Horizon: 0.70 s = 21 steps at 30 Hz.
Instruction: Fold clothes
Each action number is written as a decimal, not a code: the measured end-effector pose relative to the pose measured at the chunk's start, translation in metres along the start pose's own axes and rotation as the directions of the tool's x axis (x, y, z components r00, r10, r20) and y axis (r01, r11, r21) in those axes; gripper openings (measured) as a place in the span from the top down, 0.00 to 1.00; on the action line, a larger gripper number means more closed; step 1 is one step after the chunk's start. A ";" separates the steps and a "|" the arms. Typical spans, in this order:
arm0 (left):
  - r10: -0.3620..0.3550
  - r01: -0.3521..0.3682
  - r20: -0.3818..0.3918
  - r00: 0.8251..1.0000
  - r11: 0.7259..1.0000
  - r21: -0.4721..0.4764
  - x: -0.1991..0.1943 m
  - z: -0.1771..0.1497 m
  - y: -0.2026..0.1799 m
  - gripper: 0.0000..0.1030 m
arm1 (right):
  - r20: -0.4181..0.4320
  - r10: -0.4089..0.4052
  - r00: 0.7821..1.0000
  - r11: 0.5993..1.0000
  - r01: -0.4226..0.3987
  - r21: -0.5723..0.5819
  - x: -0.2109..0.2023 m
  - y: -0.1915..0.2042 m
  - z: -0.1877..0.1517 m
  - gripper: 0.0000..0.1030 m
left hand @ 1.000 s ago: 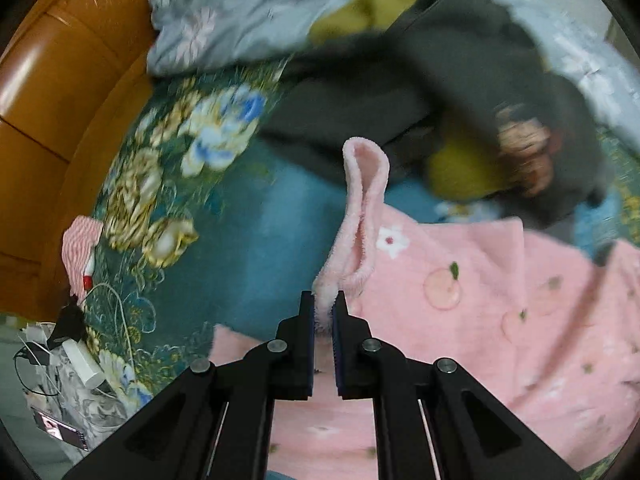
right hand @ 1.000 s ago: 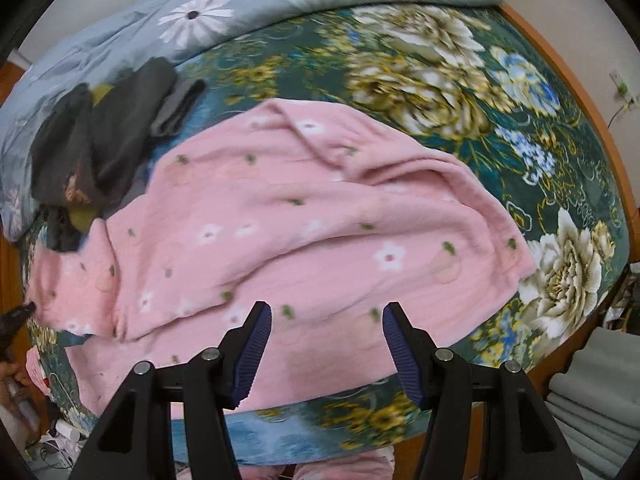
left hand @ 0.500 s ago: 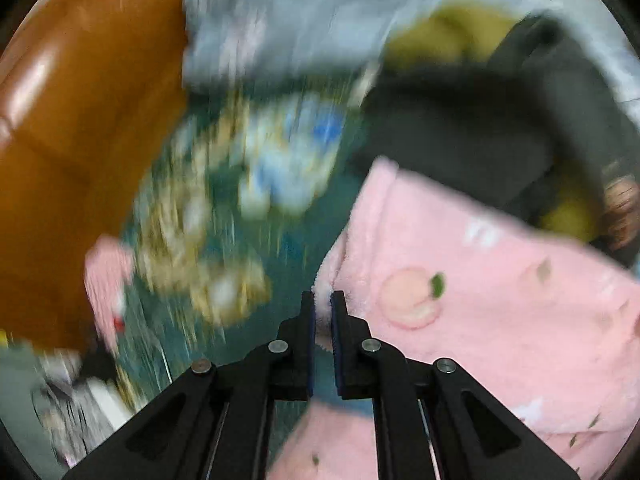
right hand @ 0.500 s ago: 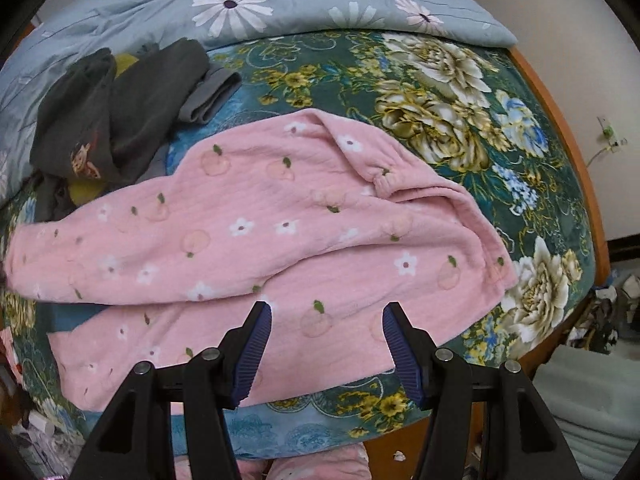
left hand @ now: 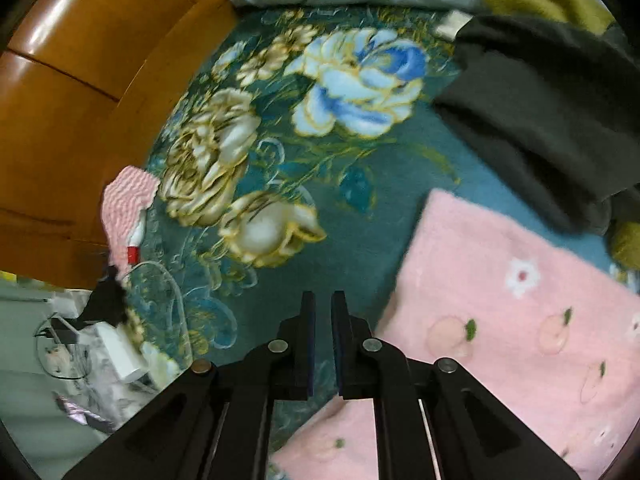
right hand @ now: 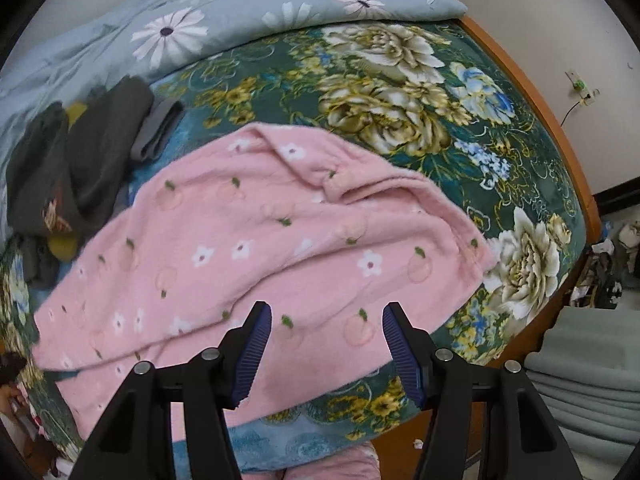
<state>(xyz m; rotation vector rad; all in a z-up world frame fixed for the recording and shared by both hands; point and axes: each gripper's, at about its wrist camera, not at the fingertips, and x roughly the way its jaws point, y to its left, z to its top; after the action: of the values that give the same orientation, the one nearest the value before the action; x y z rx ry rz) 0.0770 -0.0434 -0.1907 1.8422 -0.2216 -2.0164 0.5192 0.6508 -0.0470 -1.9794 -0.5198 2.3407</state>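
**Pink fleece spread flat on the floral bed, both grippers free of it**

Black-framed and nearest the lens, the left gripper (left hand: 323, 312) hangs over bare teal bedspread with its jaws nearly together, only a thin slit between them and nothing caught in it. Just to its right lies the pink fleece garment printed with peaches and small white flowers (left hand: 500, 320), one squared end of it lying flat on the cover, apart from the jaws.

The right gripper (right hand: 327, 334) has its blue ribbed jaws wide apart above the near edge of the same garment (right hand: 280, 248), which stretches across the bed with a soft ridge running along its length and a rumpled fold at its far side. Whether the jaws touch the cloth cannot be told.

Under the garment is the teal bedspread with large gold, cream and blue flowers (right hand: 400, 100). Beyond the pink cloth, toward the left, sits a heap of dark grey clothes with a mustard-yellow piece among them (right hand: 80, 168), touching the garment's far corner. Farther still, a pale grey-blue quilt with daisy print (right hand: 240, 12) lies bunched along the head of the bed. An orange-brown wooden bed frame (left hand: 72, 100) curves round the mattress, and a small pink-and-white striped cloth (left hand: 126, 204) hangs at its edge.
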 end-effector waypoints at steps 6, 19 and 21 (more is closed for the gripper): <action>-0.082 0.084 0.022 0.996 0.990 -0.114 -0.038 -0.027 0.008 0.92 | -0.002 0.012 1.000 0.999 -0.012 -0.035 0.021 -0.023 0.018 0.40; -0.230 0.235 0.057 0.971 0.969 -0.080 -0.192 -0.137 -0.126 0.76 | -0.032 0.098 0.995 0.911 -0.103 -0.398 0.129 -0.015 0.087 0.40; -0.196 0.199 0.078 0.977 0.980 -0.027 -0.213 -0.150 -0.146 0.75 | -0.035 0.093 0.995 0.893 -0.099 -0.439 0.147 -0.011 0.093 0.40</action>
<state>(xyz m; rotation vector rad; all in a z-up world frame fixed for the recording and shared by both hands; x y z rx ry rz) 0.2087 0.1950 -0.0682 1.8323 -0.0240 -2.2100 0.3998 0.6746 -0.1714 -2.2383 -1.0593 2.4331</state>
